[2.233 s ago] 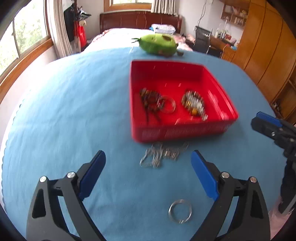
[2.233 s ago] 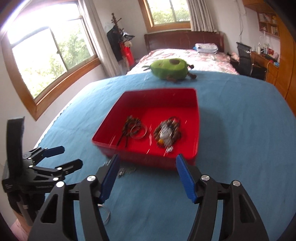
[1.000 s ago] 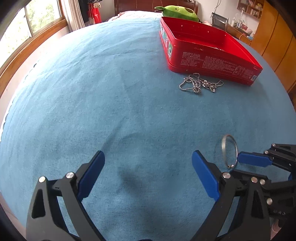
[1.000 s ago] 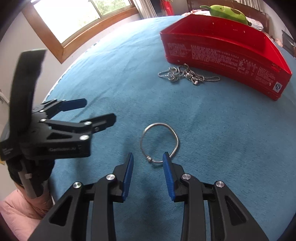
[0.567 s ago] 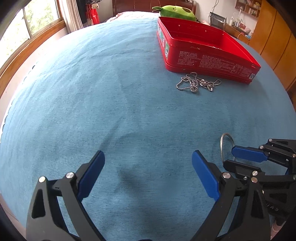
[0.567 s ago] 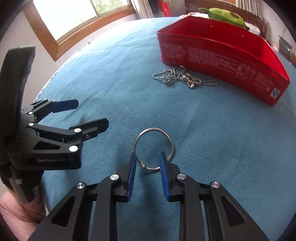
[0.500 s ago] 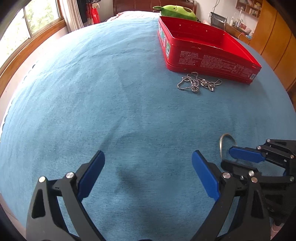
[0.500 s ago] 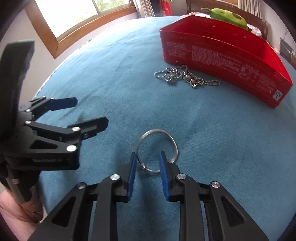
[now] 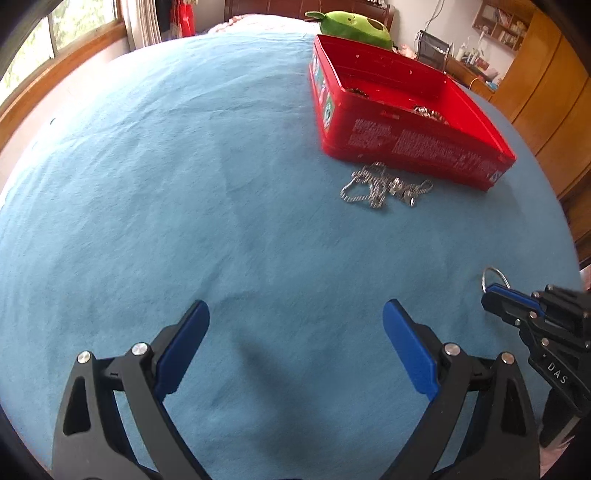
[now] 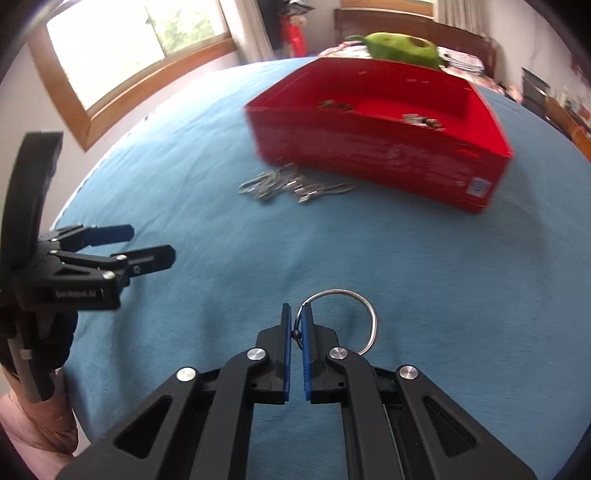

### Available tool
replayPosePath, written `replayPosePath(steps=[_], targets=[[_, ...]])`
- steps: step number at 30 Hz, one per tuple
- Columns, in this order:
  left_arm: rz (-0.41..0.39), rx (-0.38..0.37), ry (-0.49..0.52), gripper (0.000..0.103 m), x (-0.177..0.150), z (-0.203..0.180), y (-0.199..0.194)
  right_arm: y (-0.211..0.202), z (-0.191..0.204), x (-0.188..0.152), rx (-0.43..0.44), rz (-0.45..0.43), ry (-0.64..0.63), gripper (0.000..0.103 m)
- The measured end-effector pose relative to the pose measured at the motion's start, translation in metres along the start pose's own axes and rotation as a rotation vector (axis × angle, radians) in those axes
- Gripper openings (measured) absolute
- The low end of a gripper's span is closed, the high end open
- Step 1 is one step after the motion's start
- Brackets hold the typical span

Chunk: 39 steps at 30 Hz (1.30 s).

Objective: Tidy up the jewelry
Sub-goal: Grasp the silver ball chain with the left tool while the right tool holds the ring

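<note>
My right gripper [image 10: 296, 314] is shut on a thin silver ring bracelet [image 10: 364, 299], which sticks out past the fingertips above the blue cloth. From the left wrist the same bracelet [image 9: 496, 275] shows at the far right, pinched by the right gripper [image 9: 493, 293]. My left gripper [image 9: 295, 325] stands wide open with nothing between its fingers; it appears at the left edge of the right wrist view [image 10: 140, 243]. A silver bead chain [image 9: 384, 186] [image 10: 291, 186] lies in a heap just in front of the red box [image 9: 413, 144] [image 10: 369, 155], which holds other jewelry.
A green plush toy [image 9: 351, 27] [image 10: 402, 48] lies behind the box. The blue cloth [image 9: 184, 184] covers the whole surface. A window frame [image 10: 147, 70] runs along the left; wooden cupboards [image 9: 554, 92] stand at the right.
The right gripper's fingers closed on the bracelet and lifted it off the cloth toward the box. The left gripper stayed open and shifted slightly.
</note>
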State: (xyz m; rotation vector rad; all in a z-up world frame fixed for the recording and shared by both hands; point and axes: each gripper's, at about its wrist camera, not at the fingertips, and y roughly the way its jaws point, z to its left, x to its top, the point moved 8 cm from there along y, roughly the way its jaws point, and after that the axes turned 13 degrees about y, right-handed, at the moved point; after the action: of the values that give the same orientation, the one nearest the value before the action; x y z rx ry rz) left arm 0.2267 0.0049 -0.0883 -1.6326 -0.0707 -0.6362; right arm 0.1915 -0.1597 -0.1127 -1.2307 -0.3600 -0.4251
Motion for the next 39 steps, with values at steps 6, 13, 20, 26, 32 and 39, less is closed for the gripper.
replayPosePath(steps=[6, 13, 20, 26, 32, 39], targets=[[0.017, 0.055, 0.043, 0.094, 0.044, -0.012, 0.018, -0.007, -0.021, 0.011, 0.008, -0.009, 0.048, 0.005], [0.048, -0.018, -0.015, 0.094, 0.08, -0.029, 0.047, -0.004, -0.032, 0.014, 0.028, -0.002, 0.07, 0.005], [0.075, -0.045, -0.025, 0.094, 0.092, -0.054, 0.064, -0.004, -0.04, 0.014, 0.038, 0.0, 0.079, 0.005], [0.091, 0.06, 0.031, 0.082, 0.097, -0.068, 0.077, -0.005, -0.041, 0.015, 0.046, 0.003, 0.087, 0.005], [0.066, 0.085, 0.061, 0.027, 0.097, -0.07, 0.07, 0.0, -0.04, 0.014, 0.042, 0.014, 0.092, 0.005], [0.036, 0.011, 0.029, 0.009, 0.091, -0.053, 0.057, 0.001, -0.043, 0.013, 0.04, 0.012, 0.103, 0.005]])
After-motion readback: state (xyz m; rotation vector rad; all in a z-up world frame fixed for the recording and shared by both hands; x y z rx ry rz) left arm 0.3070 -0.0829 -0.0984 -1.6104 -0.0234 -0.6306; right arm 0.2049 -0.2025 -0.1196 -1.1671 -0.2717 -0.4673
